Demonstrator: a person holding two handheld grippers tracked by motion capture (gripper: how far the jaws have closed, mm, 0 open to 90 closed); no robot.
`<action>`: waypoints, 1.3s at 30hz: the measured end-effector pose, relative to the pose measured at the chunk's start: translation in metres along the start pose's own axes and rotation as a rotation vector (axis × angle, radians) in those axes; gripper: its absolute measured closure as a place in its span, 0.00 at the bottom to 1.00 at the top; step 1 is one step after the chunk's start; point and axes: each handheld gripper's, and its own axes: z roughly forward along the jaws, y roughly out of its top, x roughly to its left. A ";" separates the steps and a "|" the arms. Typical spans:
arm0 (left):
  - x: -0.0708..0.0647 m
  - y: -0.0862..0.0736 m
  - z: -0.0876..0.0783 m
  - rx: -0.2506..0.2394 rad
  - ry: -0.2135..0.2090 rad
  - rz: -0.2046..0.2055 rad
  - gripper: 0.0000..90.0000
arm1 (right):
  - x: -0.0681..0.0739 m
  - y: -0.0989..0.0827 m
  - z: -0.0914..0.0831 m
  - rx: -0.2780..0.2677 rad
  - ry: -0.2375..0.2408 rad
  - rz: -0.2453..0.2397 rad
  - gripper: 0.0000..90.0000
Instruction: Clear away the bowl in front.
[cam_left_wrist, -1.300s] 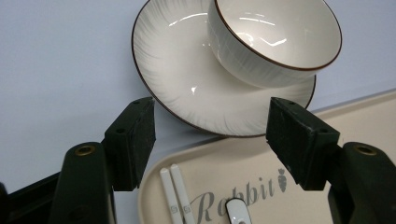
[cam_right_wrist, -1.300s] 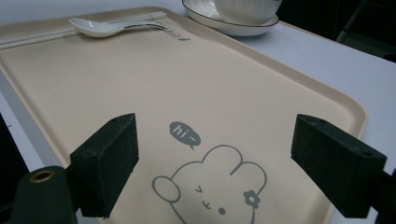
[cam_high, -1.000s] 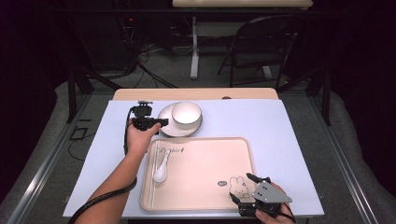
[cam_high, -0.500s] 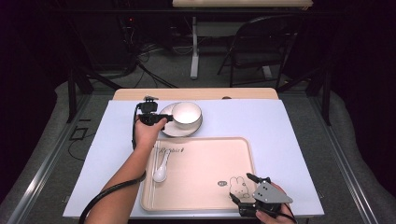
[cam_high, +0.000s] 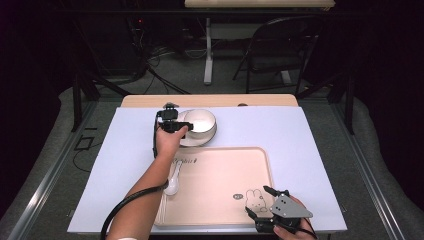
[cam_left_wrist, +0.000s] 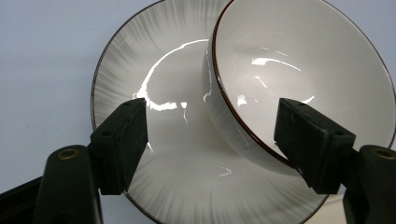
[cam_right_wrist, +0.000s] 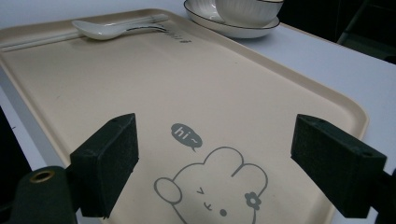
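High view: my left gripper (cam_high: 183, 126), jaws just opened wide (nothing pinched), straddles the bowl's (cam_high: 200, 121) rim on its plate (cam_high: 206, 140) beyond the tray (cam_high: 220, 200); my right gripper (cam_high: 260, 201) gapes empty over the tray.

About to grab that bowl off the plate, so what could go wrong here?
1. The bowl sits off-centre and tilted on the plate; nudging it may tip or slide it.
2. The left hand-held gripper straddles the bowl's rim with open jaws; a thin, glossy wall could slip.
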 end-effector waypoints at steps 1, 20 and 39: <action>0.000 0.000 0.001 0.008 -0.003 -0.002 0.28 | 0.000 0.000 0.000 0.001 0.001 0.001 0.16; -0.004 0.001 0.029 0.031 0.019 -0.021 0.36 | 0.000 0.000 -0.001 0.000 0.002 0.002 0.16; -0.006 0.004 0.035 0.024 -0.025 -0.051 0.71 | 0.000 0.000 -0.001 -0.002 0.006 0.001 0.16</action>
